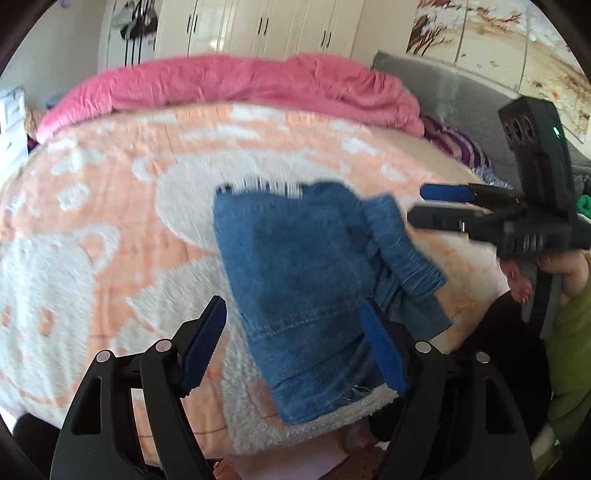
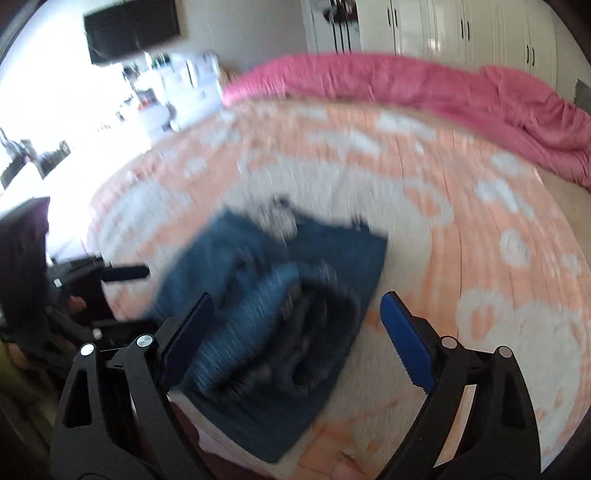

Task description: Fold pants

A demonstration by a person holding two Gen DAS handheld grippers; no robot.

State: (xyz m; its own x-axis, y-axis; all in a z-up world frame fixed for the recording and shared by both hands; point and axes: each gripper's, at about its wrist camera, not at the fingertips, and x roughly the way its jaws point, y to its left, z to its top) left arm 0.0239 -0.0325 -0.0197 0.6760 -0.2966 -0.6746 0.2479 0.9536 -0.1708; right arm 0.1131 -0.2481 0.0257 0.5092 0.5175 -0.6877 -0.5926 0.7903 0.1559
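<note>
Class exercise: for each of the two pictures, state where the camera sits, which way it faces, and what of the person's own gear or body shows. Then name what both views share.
Left wrist: on the left gripper, looking down over the jeans toward the wardrobe; the right gripper and hand enter at right.
Right wrist: on the right gripper, angled down at the jeans; the left gripper shows at left.
Shared: jeans, peach blanket, pink quilt.
</note>
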